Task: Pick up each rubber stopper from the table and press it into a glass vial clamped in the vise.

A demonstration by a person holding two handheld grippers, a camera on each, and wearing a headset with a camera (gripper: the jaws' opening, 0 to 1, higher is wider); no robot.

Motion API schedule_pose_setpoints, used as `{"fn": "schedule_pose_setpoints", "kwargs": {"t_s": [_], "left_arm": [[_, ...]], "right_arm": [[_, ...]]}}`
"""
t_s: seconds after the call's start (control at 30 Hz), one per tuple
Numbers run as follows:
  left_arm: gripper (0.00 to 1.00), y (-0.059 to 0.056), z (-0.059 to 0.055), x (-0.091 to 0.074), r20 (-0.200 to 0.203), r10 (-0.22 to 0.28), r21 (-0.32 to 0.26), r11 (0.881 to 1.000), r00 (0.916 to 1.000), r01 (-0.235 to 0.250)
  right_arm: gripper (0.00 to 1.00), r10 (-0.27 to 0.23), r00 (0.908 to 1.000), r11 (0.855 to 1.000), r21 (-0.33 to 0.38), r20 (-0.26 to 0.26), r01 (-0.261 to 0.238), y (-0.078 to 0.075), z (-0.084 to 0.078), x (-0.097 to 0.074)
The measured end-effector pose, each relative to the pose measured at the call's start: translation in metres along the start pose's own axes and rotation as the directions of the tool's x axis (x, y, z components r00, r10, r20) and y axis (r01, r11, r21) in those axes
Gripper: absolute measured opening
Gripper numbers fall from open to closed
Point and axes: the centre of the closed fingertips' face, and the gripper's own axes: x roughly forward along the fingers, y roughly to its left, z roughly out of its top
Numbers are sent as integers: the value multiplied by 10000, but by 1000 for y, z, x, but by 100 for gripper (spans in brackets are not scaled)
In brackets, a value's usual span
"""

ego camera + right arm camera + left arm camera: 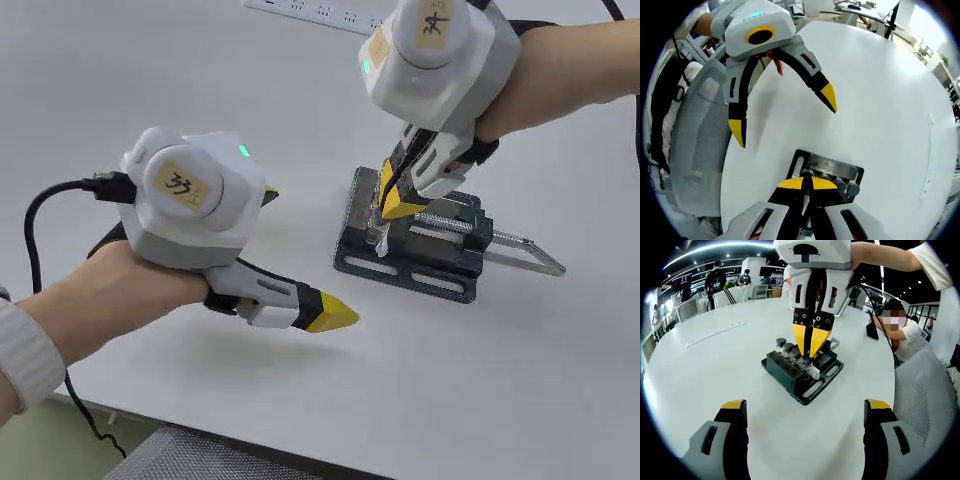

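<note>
step: seat stopper (pixel 807 361) in end vial (pixel 813 371) | right gripper (pixel 810 351): jaws pinched together, tips on it | left gripper (pixel 806 407): wide, idle | tip: press straight down vial axis, vise (pixel 785 372) takes load

So the left gripper (pixel 306 254) and right gripper (pixel 386 211) are chunky white-grey shells, black jaws with yellow tips, a little green light on each. Tan handwritten stickers (pixel 434 22), 34 on the right one. Black cable (pixel 45 203) off the left, plus a white ribbed cuff (pixel 26 356).
</note>
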Motion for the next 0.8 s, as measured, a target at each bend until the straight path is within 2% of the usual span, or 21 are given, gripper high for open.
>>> {"fn": "schedule_pose_setpoints", "kwargs": {"t_s": [0.53,0.8], "left_arm": [[97,5,-2,1,90,83,-184,9998,9999,-81],[96,4,-1,2,151,97,-256,9996,9998,-93]], "right_arm": [[0,-241,9991,9992,319,-342,252,-3,0,1],[0,-401,9973,9990,187,-616,413,-1,2,2]]}}
